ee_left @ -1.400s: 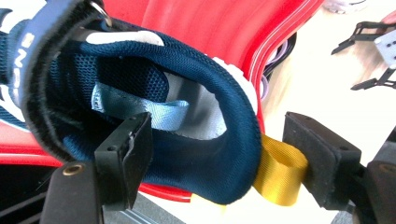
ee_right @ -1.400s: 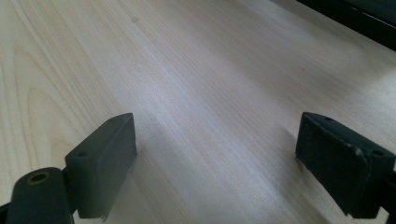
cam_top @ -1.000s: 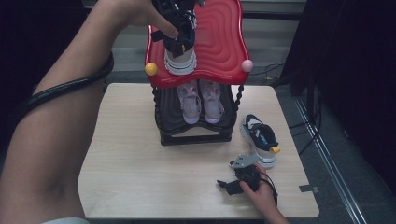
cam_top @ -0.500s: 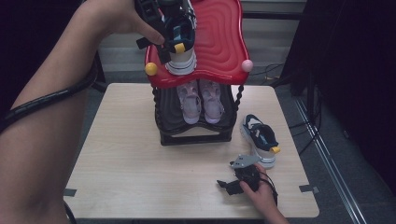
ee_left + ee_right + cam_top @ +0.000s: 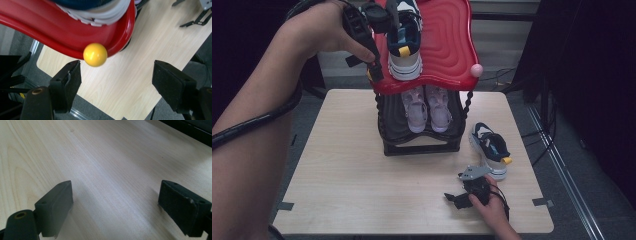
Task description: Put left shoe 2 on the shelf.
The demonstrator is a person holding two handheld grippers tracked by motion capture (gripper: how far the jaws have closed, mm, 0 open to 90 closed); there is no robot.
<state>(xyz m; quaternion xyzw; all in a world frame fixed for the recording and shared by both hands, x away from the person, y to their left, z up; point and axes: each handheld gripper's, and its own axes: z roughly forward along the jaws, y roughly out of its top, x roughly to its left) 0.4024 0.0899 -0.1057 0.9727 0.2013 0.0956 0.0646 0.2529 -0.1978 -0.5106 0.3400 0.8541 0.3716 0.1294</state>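
Sneaker (image 5: 404,42) at red shelf (image 5: 447,55) edge; left claw (image 5: 374,50) beside.

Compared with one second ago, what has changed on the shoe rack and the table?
The left gripper has drawn back from the sneaker on the red top shelf toward its front-left corner, jaws open and empty; the sneaker now sits free. The right gripper, the pink pair below and the sneaker on the table stayed put.

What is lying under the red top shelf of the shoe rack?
Under the red top shelf, a pair of light pink shoes sits on the black lower shelf. The red shelf covers their heels.
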